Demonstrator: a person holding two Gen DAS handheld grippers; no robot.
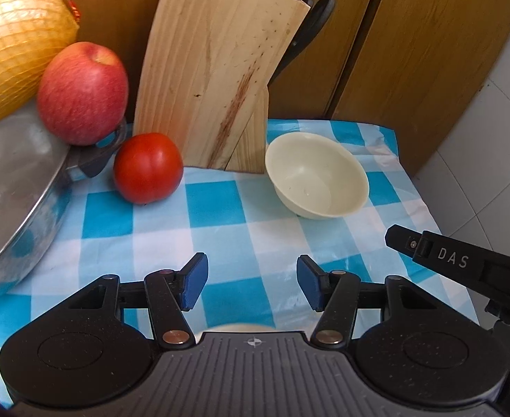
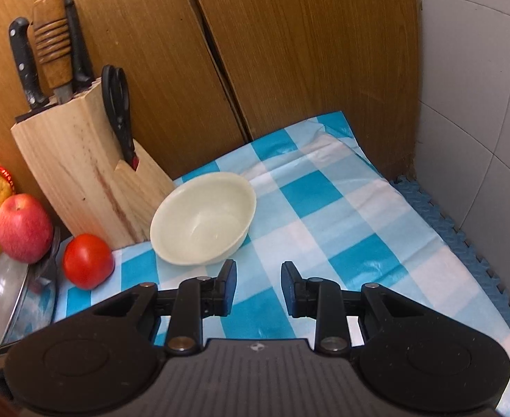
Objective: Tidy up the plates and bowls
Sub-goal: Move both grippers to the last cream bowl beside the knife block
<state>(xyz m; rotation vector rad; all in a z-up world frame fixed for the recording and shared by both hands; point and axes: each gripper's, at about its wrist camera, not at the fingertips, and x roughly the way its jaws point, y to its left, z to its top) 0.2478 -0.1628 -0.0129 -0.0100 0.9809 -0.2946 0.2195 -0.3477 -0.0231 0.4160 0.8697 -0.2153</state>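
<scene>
A cream bowl [image 1: 316, 175] stands upright and empty on the surface, which is covered by a blue-and-white checked cloth [image 1: 220, 208], and rests just beside the foot of a wooden knife block [image 1: 216, 69]. In the left wrist view the bowl lies at about one o'clock from the left gripper [image 1: 252, 283], apart from it; this gripper's blue-padded fingers [image 1: 195, 286] stand roughly half open with only cloth showing between them. At nine o'clock from the bowl sits a red tomato [image 1: 147, 167], and farther toward ten o'clock a red apple [image 1: 82, 93] and a netted yellow fruit [image 1: 18, 41] rest on a glass pot lid [image 1: 15, 187]. Part of the other gripper's black body, lettered DAS, enters at three o'clock. In the right wrist view the bowl sits at eleven o'clock, just beyond the left fingertip of the right gripper [image 2: 259, 288], not touching it; its fingers [image 2: 228, 288] are narrowly parted and hold nothing. Knives [image 2: 51, 48] and scissors [image 2: 117, 104] stick out of the block.
</scene>
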